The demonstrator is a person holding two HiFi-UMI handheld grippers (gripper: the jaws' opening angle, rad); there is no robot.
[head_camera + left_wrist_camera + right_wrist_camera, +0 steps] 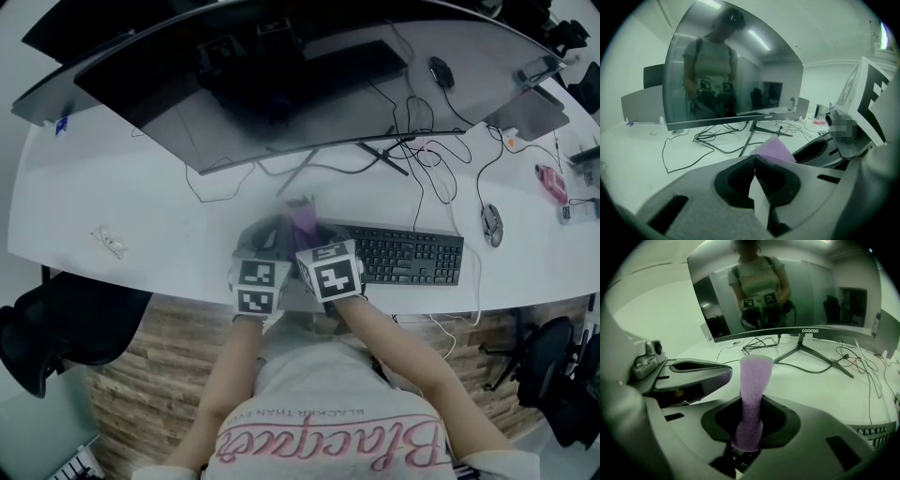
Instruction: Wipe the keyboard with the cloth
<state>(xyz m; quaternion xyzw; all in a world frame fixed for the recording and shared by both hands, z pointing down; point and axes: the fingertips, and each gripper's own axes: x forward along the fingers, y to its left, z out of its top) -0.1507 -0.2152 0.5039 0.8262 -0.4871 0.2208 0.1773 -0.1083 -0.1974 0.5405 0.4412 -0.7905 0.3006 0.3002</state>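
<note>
white bench (141, 187) under a curved monitor (281, 84), black keyboard (408, 255) lower right of centre in the head view, right gripper (751, 404) clamped on the purple cloth (753, 376) by the keyboard's left end, left gripper (754, 159) jaws pressed together, nothing between

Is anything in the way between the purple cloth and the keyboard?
Nothing visible is. The right gripper holds the cloth right by the left end of the keyboard. The left gripper is on the cloth's other side, away from the keys.
</note>
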